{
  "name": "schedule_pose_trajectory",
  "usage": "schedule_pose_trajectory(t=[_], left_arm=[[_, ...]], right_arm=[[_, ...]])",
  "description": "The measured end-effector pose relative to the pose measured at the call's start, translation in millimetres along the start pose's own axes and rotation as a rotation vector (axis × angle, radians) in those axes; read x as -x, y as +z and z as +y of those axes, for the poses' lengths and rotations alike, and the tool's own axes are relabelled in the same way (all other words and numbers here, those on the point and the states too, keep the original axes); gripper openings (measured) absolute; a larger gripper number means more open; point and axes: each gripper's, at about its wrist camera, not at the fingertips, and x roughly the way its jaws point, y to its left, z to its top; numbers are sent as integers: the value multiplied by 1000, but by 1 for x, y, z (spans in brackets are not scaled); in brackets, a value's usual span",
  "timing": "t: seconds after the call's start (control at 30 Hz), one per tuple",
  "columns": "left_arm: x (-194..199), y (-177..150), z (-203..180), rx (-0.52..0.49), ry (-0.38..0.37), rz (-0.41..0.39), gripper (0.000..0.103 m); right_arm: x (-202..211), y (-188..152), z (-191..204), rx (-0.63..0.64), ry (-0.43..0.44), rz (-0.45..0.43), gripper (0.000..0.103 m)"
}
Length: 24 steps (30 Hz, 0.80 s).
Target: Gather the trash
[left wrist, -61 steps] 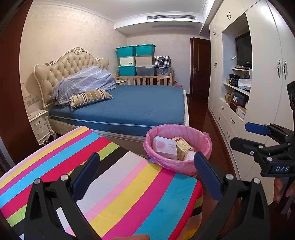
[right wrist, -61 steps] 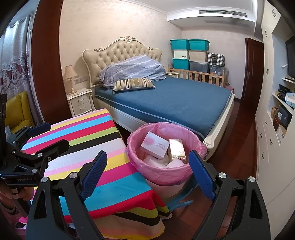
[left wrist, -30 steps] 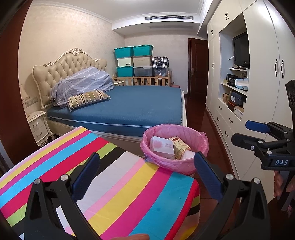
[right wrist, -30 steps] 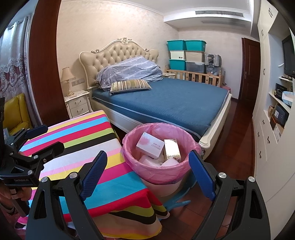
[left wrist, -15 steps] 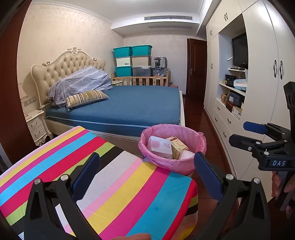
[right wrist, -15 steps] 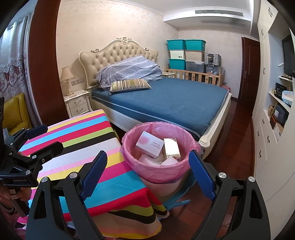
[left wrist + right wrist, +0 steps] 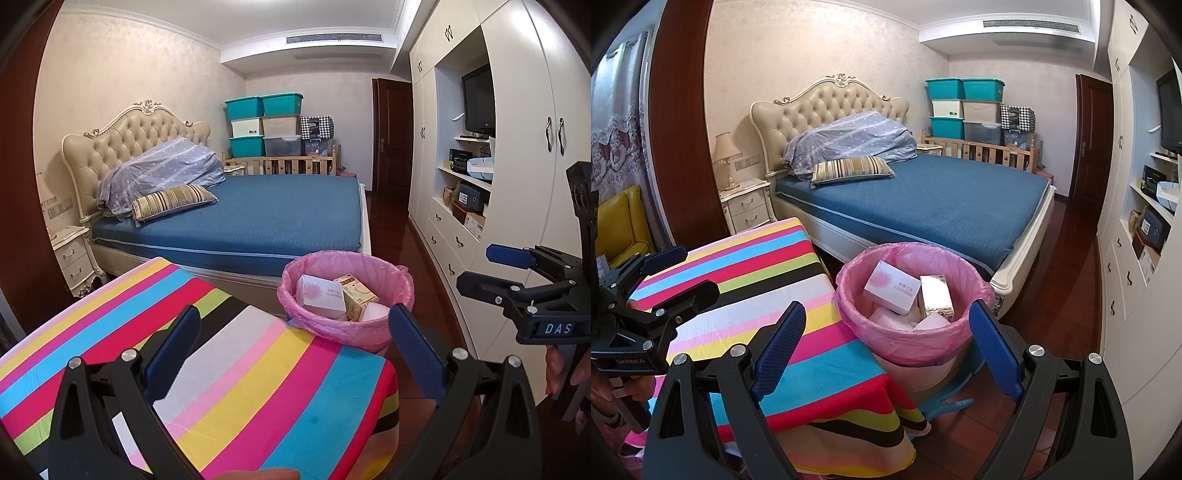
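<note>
Now both tools (image 7: 291, 347) (image 7: 886, 343) wide apart and empty, crinkly pink-lined round bin (image 7: 849, 291) of boxes (image 7: 892, 288).

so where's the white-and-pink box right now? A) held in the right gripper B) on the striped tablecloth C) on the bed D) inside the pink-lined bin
D. The white-and-pink box lies inside the pink-lined bin, against a gold carton; both the left gripper and the right gripper are open and empty.

Striped-cloth table (image 7: 746, 280); pink-lined trash bin (image 7: 886, 338) on wood floor (image 7: 1067, 387) beside it.
</note>
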Motion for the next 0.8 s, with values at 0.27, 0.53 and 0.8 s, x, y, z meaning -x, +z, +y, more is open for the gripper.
schedule_pose_trajectory(t=[0.27, 0.53, 0.8], left_arm=[[-3, 1, 0, -3, -1, 10, 98], [-4, -2, 3, 5, -27, 12, 98], [-5, -16, 31, 50, 6, 63, 98]], right_arm=[[0, -1, 0, -1, 2, 1, 85], [-2, -4, 5, 10, -1, 7, 85], [-16, -5, 20, 22, 20, 37, 85]])
